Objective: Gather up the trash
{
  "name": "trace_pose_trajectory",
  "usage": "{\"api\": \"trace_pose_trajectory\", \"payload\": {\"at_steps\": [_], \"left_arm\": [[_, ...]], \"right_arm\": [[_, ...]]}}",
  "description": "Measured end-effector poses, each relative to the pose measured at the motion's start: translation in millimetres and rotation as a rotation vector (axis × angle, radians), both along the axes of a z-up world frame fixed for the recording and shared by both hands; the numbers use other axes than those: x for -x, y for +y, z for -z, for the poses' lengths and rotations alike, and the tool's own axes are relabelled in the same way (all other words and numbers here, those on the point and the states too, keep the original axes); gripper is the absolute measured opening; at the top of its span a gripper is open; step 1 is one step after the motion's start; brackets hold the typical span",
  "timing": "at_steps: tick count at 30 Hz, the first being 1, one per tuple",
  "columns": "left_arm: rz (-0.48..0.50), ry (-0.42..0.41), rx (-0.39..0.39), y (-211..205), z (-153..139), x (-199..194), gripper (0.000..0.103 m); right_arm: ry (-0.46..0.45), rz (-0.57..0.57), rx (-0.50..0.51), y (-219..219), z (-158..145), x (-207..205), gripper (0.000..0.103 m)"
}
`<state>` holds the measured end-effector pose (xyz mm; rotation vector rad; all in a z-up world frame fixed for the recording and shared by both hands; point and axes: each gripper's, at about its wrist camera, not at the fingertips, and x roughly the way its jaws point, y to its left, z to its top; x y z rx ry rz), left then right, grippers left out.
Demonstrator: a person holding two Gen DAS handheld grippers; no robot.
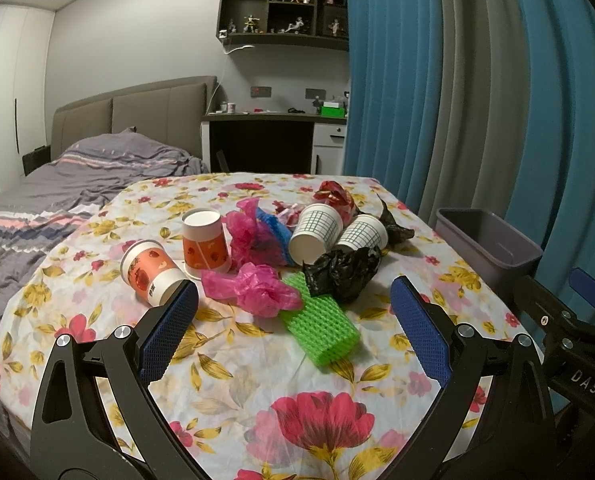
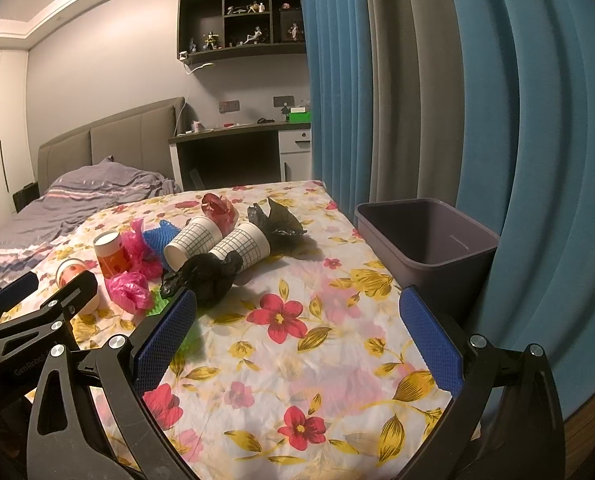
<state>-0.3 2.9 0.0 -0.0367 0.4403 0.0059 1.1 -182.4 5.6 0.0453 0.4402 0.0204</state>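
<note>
Both spread wide and empty above the counter (image 2: pixel 337 340): left gripper (image 1: pixel 293 320) near green mesh sleeve (image 1: pixel 321 328), right gripper (image 2: pixel 297 332) beside bin (image 2: pixel 429 240).

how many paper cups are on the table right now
4. Two orange-patterned cups sit at the left: one lying on its side, one upside down. Two white checked cups lie tipped in the middle and. Others could hide under the crumpled bags.

bed (image 1: pixel 77 176), blue curtains (image 1: pixel 477 92), wall shelf (image 1: pixel 281 8)
</note>
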Motion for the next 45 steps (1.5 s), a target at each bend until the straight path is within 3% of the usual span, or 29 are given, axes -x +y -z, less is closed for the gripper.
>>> {"api": "trace_pose_trajectory", "payload": {"at_steps": [45], "left_arm": [[0.001,-0.004,0.006,-1.4,-0.3,1.3,0.096]], "right_arm": [[-0.01,0.003,-0.006,-4.3,-2.9,1.6,0.098]]}}
